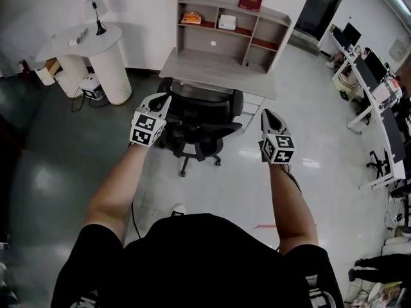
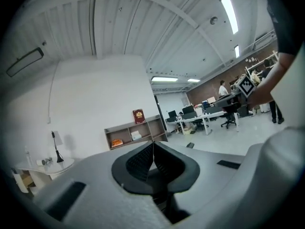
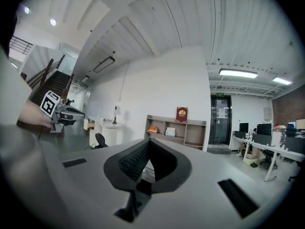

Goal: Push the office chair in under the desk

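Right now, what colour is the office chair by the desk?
Black. The office chair shows best in the head view.

Left tool (image 1: 164, 99), right tool (image 1: 266, 113): closed, empty

We're in an open-plan office here: a black office chair (image 1: 199, 117) sits at a grey table (image 1: 218, 79) topped with cubby shelves (image 1: 225, 34), rows of white tables (image 2: 205, 118) carry monitors (image 1: 352, 33), and strip lights (image 2: 229, 12) hang above a glossy grey floor (image 1: 58, 172).
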